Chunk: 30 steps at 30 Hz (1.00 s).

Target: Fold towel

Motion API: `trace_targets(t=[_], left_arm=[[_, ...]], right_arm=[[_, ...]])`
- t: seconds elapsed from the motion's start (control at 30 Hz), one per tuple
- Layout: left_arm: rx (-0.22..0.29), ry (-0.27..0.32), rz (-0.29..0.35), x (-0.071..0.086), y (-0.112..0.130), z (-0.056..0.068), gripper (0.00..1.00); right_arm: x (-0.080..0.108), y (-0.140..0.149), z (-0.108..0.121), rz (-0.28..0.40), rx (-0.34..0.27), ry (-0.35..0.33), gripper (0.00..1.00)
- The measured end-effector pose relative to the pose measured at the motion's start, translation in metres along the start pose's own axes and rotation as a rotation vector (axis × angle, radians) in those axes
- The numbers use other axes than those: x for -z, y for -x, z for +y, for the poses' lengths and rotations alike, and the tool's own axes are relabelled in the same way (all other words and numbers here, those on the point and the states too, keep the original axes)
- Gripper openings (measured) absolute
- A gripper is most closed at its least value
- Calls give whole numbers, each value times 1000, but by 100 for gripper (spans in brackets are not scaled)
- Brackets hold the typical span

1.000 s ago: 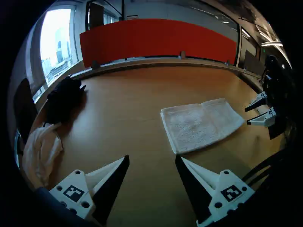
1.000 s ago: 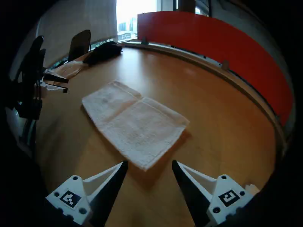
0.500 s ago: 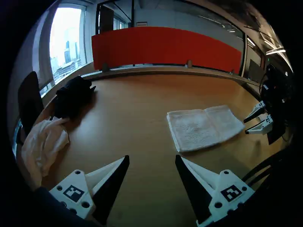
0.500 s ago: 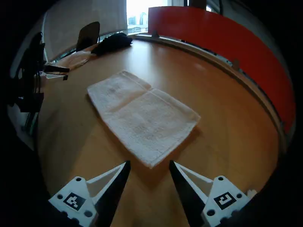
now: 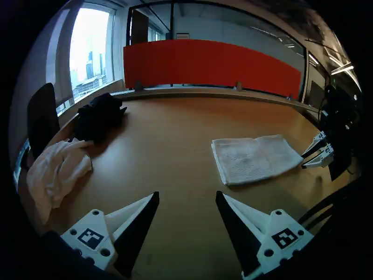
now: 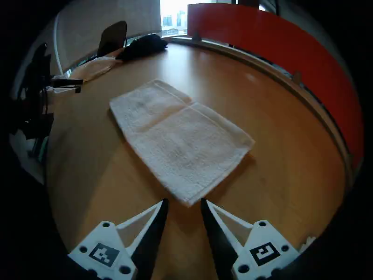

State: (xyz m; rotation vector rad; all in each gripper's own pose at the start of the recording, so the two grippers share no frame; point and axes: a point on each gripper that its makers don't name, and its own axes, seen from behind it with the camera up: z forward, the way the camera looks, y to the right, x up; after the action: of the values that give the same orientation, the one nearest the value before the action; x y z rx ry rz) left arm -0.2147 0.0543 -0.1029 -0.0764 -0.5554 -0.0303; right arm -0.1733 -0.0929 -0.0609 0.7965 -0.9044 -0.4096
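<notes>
The towel (image 6: pixel 182 140) lies corner-first just before the narrowly parted right tongs (image 6: pixel 184 201); left tongs (image 5: pixel 186 193) spread wide, well away.

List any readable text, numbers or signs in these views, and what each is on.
None is readable.
The left gripper and right gripper carry black-and-white square code markers, no words.
A small plaque above the red partition is too small to read.

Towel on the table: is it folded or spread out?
Folded, apparently: the towel lies flat, with one layer's edge crossing its middle.
</notes>
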Motion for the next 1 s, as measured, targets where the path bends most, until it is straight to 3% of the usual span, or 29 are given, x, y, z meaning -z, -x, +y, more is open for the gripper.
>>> trace_targets(t=[0.27, 0.6, 1.0], left_arm=[[9, -5, 9, 4, 1, -4, 90], [5, -9, 6, 7, 6, -6, 89], [2, -4, 13, 8, 4, -8, 90]], right_arm=[[0, -2, 2, 4, 7, 0, 44], [-1, -4, 7, 13, 0, 6, 7], [19, -29, 10, 72, -12, 32, 4]])
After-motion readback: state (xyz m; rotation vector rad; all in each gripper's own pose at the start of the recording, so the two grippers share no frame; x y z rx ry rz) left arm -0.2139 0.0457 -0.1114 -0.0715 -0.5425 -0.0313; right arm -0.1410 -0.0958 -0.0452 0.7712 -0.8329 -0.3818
